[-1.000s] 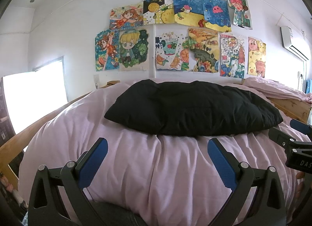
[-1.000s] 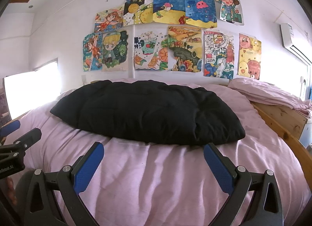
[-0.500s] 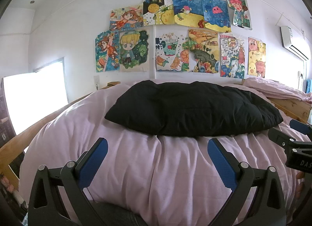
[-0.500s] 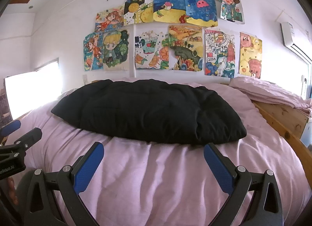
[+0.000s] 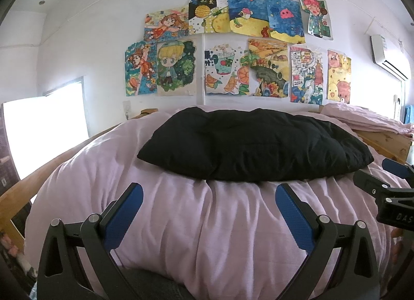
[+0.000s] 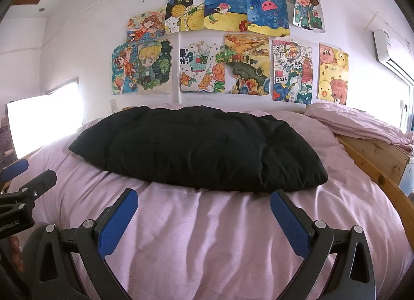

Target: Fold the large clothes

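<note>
Black padded garment (image 5: 248, 144), quilted and puffy, lies flat across the middle of a pink crumpled bedsheet (image 5: 207, 222) that covers the whole bed; neither gripper touches it. On the wall behind hang many colourful children's drawings (image 6: 225, 41). One drawing with towers and houses (image 6: 291, 69) carries the number "2024" in a small box, and the drawing at the top with a pineapple (image 6: 185, 10) has two characters written on it, too small to read surely. On the body of the right gripper, seen at the right edge of the left wrist view, the letters "DAS" are printed.

Left gripper (image 5: 209, 197) is released, its blue-padded fingers (image 5: 124, 214) spread wide above the sheet, just before the near edge of the garment. Right gripper (image 6: 204, 203) is also released and hovers the same way, holding nothing.

A wooden bed frame (image 6: 375, 155) runs along the right side, with a folded pink cloth (image 6: 354, 121) on top of it. A white air conditioner (image 5: 388, 57) sits high on the right wall, and a bright window (image 5: 44, 129) is at the left
</note>
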A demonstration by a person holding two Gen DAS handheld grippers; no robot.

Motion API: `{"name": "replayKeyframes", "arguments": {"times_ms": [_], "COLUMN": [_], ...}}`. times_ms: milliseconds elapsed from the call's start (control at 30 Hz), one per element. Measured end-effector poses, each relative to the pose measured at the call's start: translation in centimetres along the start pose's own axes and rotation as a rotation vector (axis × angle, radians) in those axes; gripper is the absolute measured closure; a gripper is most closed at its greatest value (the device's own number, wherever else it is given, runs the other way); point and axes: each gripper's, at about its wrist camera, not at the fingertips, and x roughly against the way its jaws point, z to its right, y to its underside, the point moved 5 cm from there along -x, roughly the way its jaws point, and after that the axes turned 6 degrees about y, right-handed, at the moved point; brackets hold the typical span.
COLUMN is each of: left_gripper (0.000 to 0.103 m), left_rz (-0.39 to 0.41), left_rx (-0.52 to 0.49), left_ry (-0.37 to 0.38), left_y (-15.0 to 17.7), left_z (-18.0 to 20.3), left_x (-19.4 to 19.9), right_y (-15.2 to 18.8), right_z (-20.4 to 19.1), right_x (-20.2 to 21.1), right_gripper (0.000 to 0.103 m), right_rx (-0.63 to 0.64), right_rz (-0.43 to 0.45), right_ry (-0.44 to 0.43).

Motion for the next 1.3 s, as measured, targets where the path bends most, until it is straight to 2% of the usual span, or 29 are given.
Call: {"name": "replayKeyframes", "arguments": {"times_ms": [767,900,1067,1300], "left_gripper": [0.002,0.002,0.002,0.002], "left_rz": [0.001,0.004,0.0,-0.003], "left_rx": [0.004,0.043,0.04,0.014], "left_ry": [-0.002,0.034,-0.047,-0.06], "left_y": [-0.15,-0.43,-0.89,-0.71], "left_z": [-0.2,-0.32,-0.5,0.04], "left_x": [0.11,0.4,0.63,0.07], "right_y": [-0.01,-0.03,-0.01,0.0], "right_z": [0.3,0.16,0.15,0.25], "right_x": [-0.02,0.0,-0.03,-0.06], "right_gripper": [0.0,0.0,0.0,0.0], "right_rx": [-0.001,-0.001,-0.001,-0.001], "right_rz": [0.0,-0.001,-0.002,0.001], "right_ry": [-0.002,-0.002,-0.002,-0.002]}}
